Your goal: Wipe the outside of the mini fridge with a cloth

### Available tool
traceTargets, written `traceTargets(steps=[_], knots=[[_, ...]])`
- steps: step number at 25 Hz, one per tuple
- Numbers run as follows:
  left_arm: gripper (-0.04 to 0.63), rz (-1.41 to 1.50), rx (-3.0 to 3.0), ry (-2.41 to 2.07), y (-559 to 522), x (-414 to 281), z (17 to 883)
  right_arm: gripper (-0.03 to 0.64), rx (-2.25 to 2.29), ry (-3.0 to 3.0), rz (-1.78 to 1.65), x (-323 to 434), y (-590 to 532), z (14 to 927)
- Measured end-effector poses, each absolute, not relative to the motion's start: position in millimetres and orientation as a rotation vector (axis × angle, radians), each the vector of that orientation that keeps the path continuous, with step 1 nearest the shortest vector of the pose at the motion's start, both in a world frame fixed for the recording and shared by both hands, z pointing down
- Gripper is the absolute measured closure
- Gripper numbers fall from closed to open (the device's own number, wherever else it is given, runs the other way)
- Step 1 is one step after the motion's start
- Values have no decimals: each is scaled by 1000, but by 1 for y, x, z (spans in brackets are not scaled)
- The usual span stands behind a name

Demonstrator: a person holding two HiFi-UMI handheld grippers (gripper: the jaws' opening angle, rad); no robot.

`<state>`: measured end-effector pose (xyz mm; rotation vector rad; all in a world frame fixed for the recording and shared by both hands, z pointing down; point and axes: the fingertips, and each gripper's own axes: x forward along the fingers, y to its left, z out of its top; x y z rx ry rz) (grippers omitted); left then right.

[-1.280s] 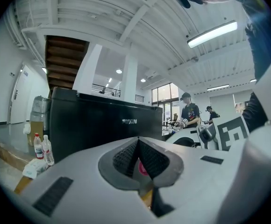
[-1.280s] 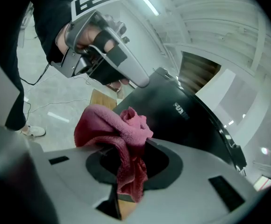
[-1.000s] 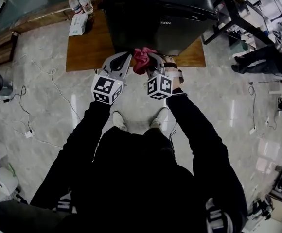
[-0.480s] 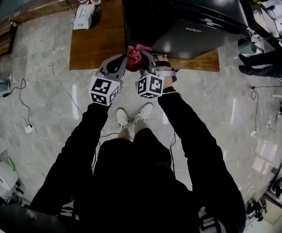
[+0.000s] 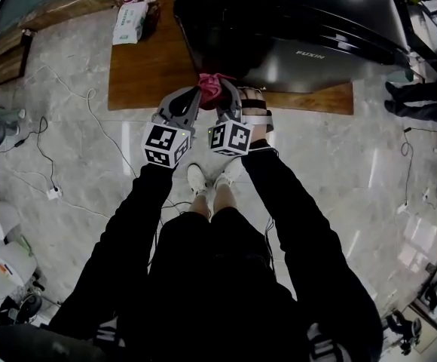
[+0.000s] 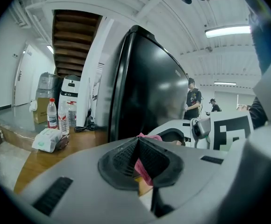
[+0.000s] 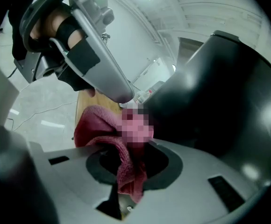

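Cloth (image 5: 212, 86), pink, is sitting clamped in the narrowed jaws of both left gripper (image 5: 197, 92) and right gripper (image 5: 225, 93), which are holding it at the near face of the black mini fridge (image 5: 294, 21).

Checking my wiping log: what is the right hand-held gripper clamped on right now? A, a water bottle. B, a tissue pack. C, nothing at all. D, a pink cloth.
D: the right gripper view shows the right hand-held gripper with its jaws shut on the pink cloth, close to the black mini fridge.
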<state>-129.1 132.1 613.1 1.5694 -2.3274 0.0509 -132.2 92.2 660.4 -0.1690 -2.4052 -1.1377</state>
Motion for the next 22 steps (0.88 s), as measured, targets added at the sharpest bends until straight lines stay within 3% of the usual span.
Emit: traceTargets(steps=[22], knots=[[591, 48, 1907, -2023, -45, -19, 630, 530, 148, -2244, -994, -12, -112, 690]])
